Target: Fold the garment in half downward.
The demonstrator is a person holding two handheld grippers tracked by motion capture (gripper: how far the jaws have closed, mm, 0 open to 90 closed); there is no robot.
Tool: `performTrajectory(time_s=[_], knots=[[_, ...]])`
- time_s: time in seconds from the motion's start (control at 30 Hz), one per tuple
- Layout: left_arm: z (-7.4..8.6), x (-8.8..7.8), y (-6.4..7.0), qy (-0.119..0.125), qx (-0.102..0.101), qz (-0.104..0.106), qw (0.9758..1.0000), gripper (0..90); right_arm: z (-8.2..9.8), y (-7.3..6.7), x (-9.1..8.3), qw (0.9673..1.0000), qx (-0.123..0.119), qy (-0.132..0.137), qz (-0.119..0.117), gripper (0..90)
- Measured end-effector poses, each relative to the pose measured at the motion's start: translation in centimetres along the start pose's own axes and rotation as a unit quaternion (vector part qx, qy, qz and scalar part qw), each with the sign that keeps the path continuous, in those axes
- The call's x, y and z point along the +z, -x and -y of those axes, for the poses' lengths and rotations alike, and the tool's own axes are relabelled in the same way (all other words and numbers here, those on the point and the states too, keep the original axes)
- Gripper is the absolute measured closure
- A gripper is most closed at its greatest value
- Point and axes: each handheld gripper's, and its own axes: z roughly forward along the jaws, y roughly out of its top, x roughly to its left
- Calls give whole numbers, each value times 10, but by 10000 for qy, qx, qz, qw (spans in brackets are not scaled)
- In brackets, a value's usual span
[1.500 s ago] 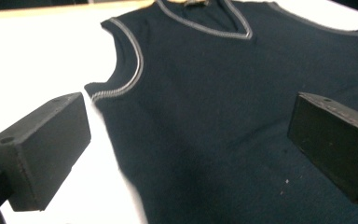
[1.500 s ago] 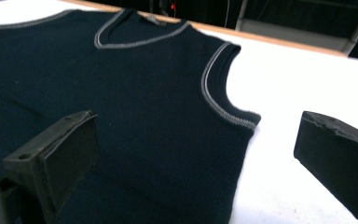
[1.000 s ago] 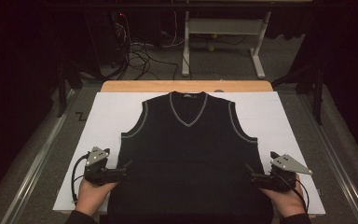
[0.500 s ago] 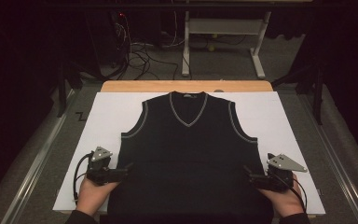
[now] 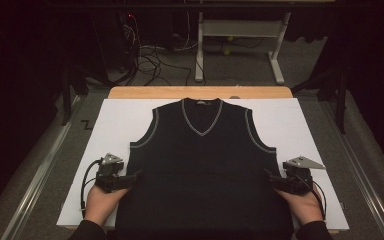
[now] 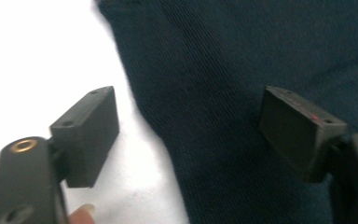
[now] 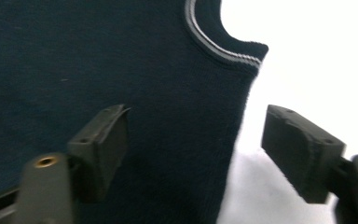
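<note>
A dark navy sleeveless V-neck vest (image 5: 205, 165) with grey trim lies flat, collar away from me, on a white sheet (image 5: 120, 120). My left gripper (image 5: 136, 176) rests at the vest's left side seam, low on the body. In the left gripper view its jaws (image 6: 189, 100) straddle the vest's edge (image 6: 242, 56); they have just been closing, and a gap still stands between the pads. My right gripper (image 5: 271, 176) sits at the right side seam below the armhole. Its jaws (image 7: 198, 114) have also been closing, with the vest's edge (image 7: 98, 51) between them, unpinched.
The white sheet covers a wooden table whose far edge (image 5: 200, 92) is bare. Beyond it stand a white desk frame (image 5: 240, 30) and a tangle of cables (image 5: 150, 55) on the floor. Metal rails (image 5: 35, 180) run along both sides.
Both grippers have slid inward over the vest's side edges, the right one more. Their jaws look narrower than before. The vest has not moved.
</note>
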Motion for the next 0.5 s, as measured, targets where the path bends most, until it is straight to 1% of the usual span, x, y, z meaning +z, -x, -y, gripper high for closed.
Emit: performTrajectory(time_s=[0.03,0.07,0.1,0.13,0.17,0.27,0.3,0.37,0.4,0.47,0.5], knots=[[0,0,1,-8,35,-28,10000,184,0,0,0,10000,0,0,0,297],[0,0,2,-18,62,-49,10000,221,-2,4,5,9999,90,-136,-3,341],[0,0,2,-11,49,-24,10000,221,-2,4,5,9999,90,-136,-3,341],[0,0,2,3,36,-10,10000,249,-3,4,6,9997,156,-183,-14,364],[0,0,3,-6,56,-65,10000,282,-4,4,8,9996,151,-225,-6,379],[-1,2,5,-5,103,-152,9998,359,-7,2,10,9995,84,-283,80,424],[-2,3,7,-4,120,-172,9998,389,-9,1,11,9995,48,-312,74,464],[-2,4,7,5,139,-185,9997,446,-10,-1,13,9994,-26,-333,72,513],[-3,4,8,16,144,-174,9997,446,-10,-1,13,9994,-26,-333,72,513],[-4,6,9,7,161,-166,9997,493,-11,-3,14,9994,-100,-345,28,577],[-5,6,9,6,156,-156,9998,541,-12,-3,14,9993,-112,-356,-1,615]])
